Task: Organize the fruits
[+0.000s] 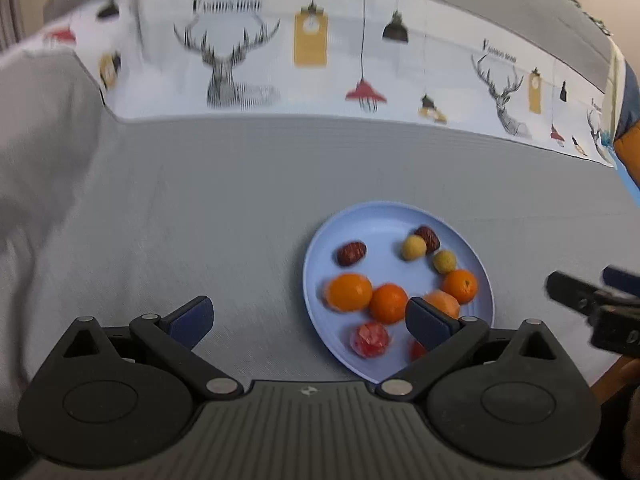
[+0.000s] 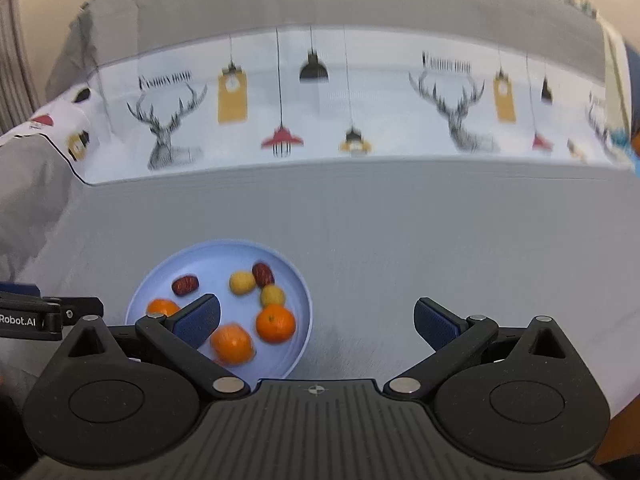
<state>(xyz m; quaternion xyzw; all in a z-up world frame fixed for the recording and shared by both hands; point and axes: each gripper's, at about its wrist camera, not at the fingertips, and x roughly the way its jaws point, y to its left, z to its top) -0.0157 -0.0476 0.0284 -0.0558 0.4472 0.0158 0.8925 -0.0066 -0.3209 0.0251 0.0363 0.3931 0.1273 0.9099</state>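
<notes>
A light blue plate (image 1: 376,220) lies on the grey tablecloth and holds several fruits: oranges (image 1: 348,292), two dark red dates (image 1: 351,253), two small yellow fruits (image 1: 413,247) and red lychee-like fruits (image 1: 369,340). My left gripper (image 1: 308,320) is open and empty, its right finger over the plate's near edge. In the right wrist view the plate (image 2: 224,254) lies at lower left with oranges (image 2: 275,323). My right gripper (image 2: 316,326) is open and empty, its left finger over the plate.
A white printed cloth band (image 1: 320,60) with deer and lamp drawings runs across the back of the table. A pale fabric fold (image 1: 40,140) lies at the left. The right gripper (image 1: 592,304) shows at the left wrist view's right edge.
</notes>
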